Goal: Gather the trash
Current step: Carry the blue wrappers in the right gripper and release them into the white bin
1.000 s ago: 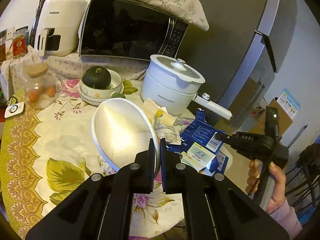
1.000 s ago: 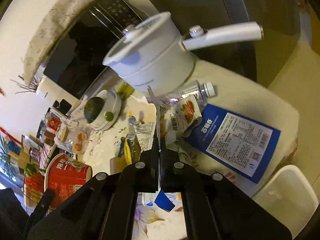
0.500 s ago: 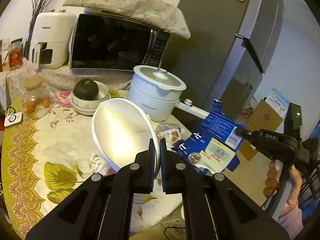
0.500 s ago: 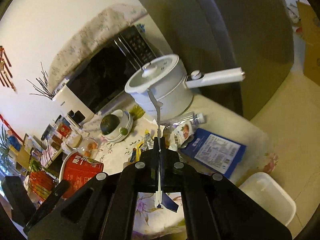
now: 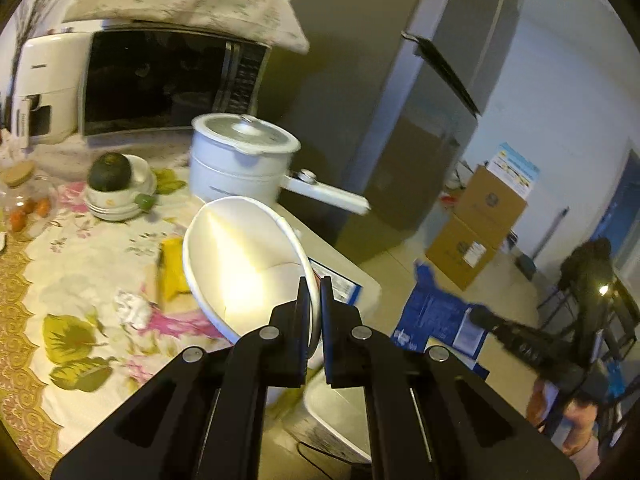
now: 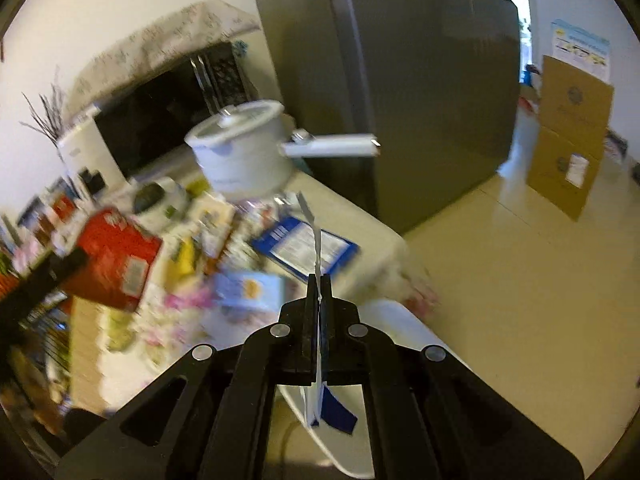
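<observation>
Left hand-held gripper (image 5: pixel 315 294): pinching the rim of the paper bowl (image 5: pixel 244 264), tilted above the counter (image 5: pixel 80 280).
Right hand-held gripper (image 6: pixel 319 294): clamped on the flattened blue carton (image 5: pixel 436 314) (edge-on here), off the counter's edge.

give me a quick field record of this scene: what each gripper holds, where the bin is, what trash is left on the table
left gripper: shut on the rim of a white paper bowl
right gripper: shut on a flattened blue carton, seen edge-on in its own view
bin: white bin on the floor beside the table, below both grippers
left on table: blue packet, yellow wrapper, crumpled white scrap
not trash: white pot, microwave
</observation>
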A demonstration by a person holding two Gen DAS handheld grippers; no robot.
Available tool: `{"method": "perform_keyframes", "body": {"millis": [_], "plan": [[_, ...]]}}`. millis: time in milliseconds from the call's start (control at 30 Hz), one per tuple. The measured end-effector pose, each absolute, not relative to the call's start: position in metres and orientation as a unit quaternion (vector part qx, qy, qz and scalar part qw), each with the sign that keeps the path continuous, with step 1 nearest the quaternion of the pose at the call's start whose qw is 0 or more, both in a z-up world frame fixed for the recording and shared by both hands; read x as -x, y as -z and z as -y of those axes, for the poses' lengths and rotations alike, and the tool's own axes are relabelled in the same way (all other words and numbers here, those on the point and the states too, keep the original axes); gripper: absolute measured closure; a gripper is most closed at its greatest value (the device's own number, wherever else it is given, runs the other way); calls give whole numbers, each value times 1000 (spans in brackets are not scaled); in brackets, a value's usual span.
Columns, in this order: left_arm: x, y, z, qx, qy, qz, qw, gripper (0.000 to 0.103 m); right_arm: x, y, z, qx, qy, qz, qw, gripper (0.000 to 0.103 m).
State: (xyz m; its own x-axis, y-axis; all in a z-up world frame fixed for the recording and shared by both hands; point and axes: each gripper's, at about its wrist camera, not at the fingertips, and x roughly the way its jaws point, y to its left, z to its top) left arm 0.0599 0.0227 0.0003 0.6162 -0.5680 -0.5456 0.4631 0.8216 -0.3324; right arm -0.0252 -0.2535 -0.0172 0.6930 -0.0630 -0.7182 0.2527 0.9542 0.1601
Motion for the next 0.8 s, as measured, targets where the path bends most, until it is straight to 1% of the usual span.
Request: {"method": "perform_keyframes", "body": {"millis": [33, 67, 100, 167, 267, 300, 400, 567, 800], "plan": [[-58, 2, -17, 78, 293, -334, 892, 98, 28, 24, 254, -119, 92, -389, 909, 99], [-55, 4, -10, 76, 299, -340, 889, 98, 30, 30, 256, -114, 98, -395, 906, 94], [-53, 7, -4, 73, 305, -344, 885, 98, 33, 35, 257, -111, 103, -398, 905, 70], [-47, 12, 11, 65, 316, -352, 879, 98, 44, 44, 264, -119, 123, -392, 904, 37], [-39, 16, 30, 54, 328, -360, 872, 98, 54, 50, 272, -123, 141, -384, 904, 31], [-38, 17, 35, 52, 331, -362, 870, 98, 58, 51, 275, -122, 151, -381, 904, 24], [-31, 19, 54, 41, 343, -365, 864, 98, 68, 53, 285, -108, 193, -362, 905, 11], [-27, 22, 83, 33, 363, -375, 853, 97, 82, 58, 307, -117, 238, -351, 898, 7], [-28, 38, 126, 21, 391, -401, 828, 96, 98, 76, 334, -145, 282, -349, 882, 7]]}}
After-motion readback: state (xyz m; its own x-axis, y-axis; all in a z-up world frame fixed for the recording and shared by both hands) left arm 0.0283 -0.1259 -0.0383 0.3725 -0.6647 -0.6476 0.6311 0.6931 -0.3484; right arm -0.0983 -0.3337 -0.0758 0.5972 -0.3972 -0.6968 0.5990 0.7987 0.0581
